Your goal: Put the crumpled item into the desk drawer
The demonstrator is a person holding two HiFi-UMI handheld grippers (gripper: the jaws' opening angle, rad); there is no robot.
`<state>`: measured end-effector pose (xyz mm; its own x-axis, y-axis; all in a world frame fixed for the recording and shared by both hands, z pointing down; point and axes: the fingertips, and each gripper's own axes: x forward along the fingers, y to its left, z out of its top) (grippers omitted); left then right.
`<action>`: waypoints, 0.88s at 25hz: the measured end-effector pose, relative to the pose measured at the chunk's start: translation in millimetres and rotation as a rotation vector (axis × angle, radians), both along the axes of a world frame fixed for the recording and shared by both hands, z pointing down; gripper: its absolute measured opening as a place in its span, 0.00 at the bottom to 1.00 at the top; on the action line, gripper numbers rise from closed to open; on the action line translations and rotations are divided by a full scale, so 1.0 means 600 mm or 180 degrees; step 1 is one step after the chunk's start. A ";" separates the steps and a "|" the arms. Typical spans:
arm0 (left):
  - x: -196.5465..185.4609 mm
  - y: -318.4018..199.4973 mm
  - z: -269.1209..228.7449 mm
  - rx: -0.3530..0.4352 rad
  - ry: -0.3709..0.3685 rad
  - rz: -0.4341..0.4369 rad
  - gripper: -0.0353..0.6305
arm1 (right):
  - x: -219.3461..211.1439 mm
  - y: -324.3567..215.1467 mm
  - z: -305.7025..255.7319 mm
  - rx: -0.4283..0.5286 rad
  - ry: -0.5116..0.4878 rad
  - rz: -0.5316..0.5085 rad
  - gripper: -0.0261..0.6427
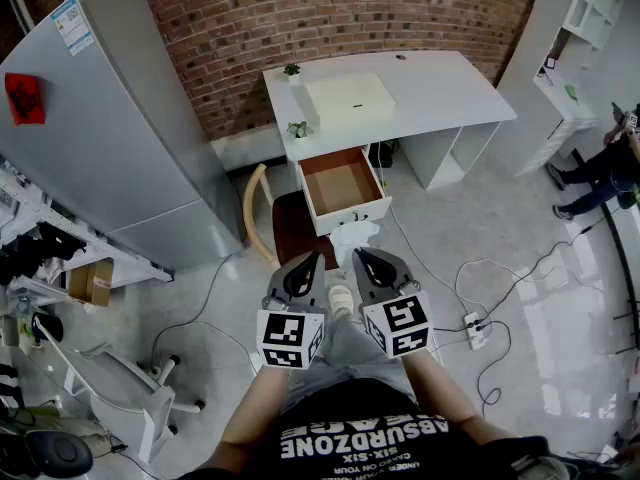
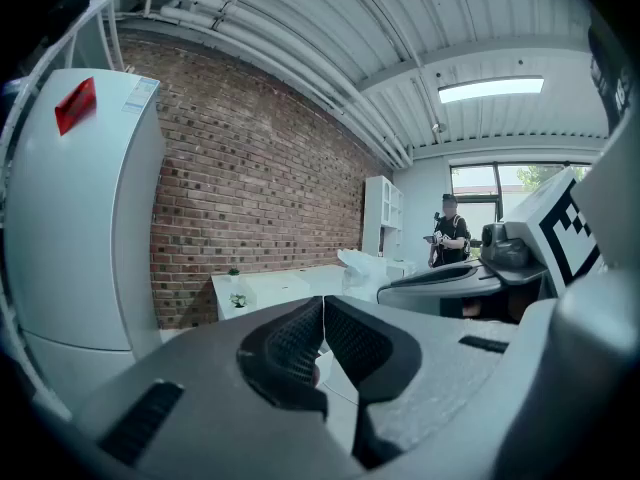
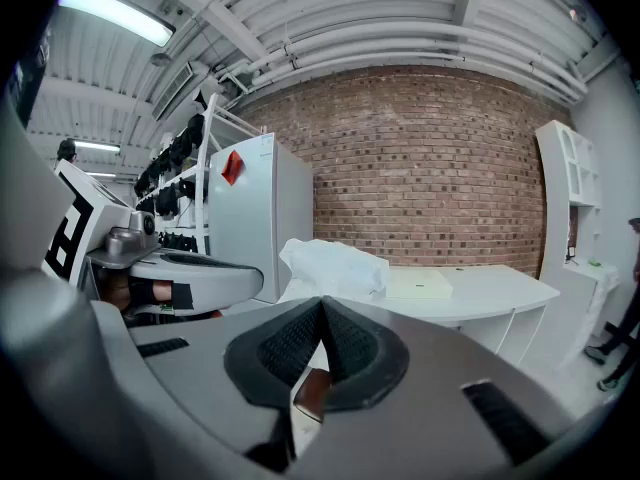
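head view: right gripper (image 1: 363, 254) pinches crumpled item (image 1: 350, 235) near drawer (image 1: 345, 214).

White counter (image 1: 450, 93) bears a flat box (image 1: 348, 98) and two small plants (image 1: 299, 128); a power strip (image 1: 476, 330) lies on the grey floor (image 1: 530, 218).

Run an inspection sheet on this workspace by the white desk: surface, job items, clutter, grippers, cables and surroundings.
Surface: white desk, little on top.
Job's things: crumpled white item at the right gripper's tips; drawer pulled open, looks empty.
Clutter: cream box and small plants on the desk; brown chair beside the drawer.
Grippers: left gripper shut, empty; right gripper shut on the crumpled white item.
Cables: white cables and power strip on the floor.
Surroundings: brick wall, grey fridge, person at the right edge.
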<state>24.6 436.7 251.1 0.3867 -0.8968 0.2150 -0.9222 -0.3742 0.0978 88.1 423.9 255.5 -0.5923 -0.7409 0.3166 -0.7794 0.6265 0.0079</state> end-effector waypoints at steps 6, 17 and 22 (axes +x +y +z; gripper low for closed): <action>-0.021 -0.043 0.007 0.0008 -0.0013 -0.0016 0.06 | -0.006 -0.047 0.010 -0.0028 -0.0082 0.0072 0.03; -0.055 -0.180 0.024 -0.0090 -0.0053 -0.0067 0.06 | -0.039 -0.197 0.032 -0.0158 -0.0085 0.0011 0.03; -0.069 -0.257 0.030 -0.0128 -0.0083 -0.0075 0.06 | -0.060 -0.281 0.033 -0.0185 -0.0071 -0.0047 0.03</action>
<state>-16.6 282.5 269.0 0.3595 -0.8960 0.2607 -0.9331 -0.3487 0.0882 52.2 255.2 275.1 -0.6104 -0.7127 0.3456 -0.7696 0.6369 -0.0461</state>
